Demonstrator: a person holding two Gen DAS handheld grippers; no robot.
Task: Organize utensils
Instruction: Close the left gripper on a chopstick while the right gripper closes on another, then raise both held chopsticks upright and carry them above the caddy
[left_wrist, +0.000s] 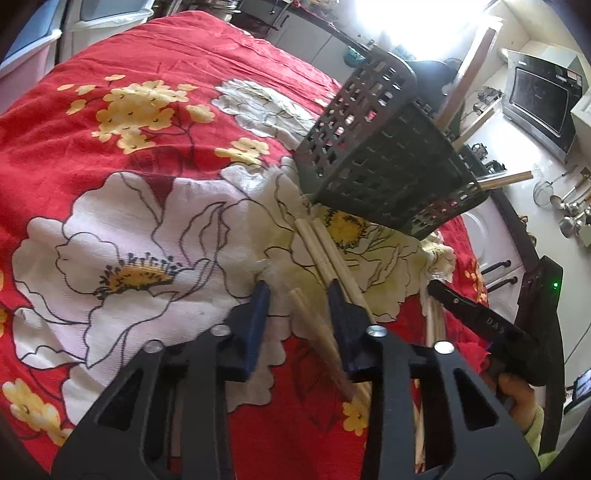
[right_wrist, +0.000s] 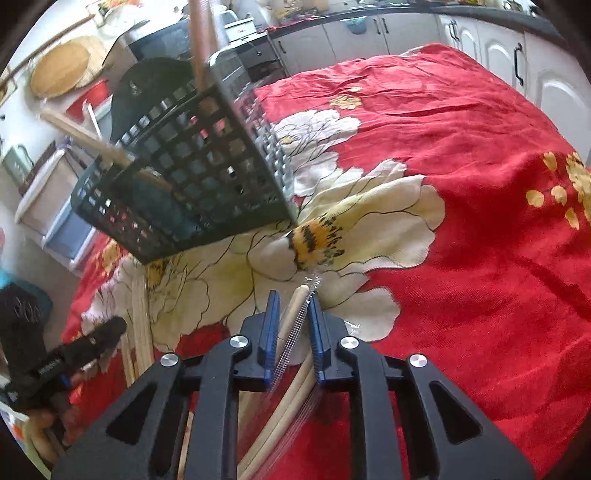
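A black perforated utensil basket (left_wrist: 388, 158) (right_wrist: 192, 177) stands on the red floral cloth with wooden handles (left_wrist: 509, 179) (right_wrist: 81, 133) sticking out of it. Several pale wooden chopsticks (left_wrist: 325, 251) (right_wrist: 140, 314) lie on the cloth in front of it. My left gripper (left_wrist: 301, 314) straddles a pair of chopsticks (left_wrist: 314, 332); a gap shows beside the left pad. My right gripper (right_wrist: 294, 325) has its blue pads close against a chopstick pack in clear plastic wrap (right_wrist: 295, 321). Each gripper shows at the edge of the other's view (left_wrist: 436, 290) (right_wrist: 114, 328).
The red floral cloth (left_wrist: 147, 66) (right_wrist: 480, 240) covers the whole tabletop. White cabinets (right_wrist: 491, 51) line the far wall. A microwave (left_wrist: 539, 96) and hanging ladles (left_wrist: 569, 210) are beyond the table's right edge. A hand (left_wrist: 517, 398) holds the right gripper.
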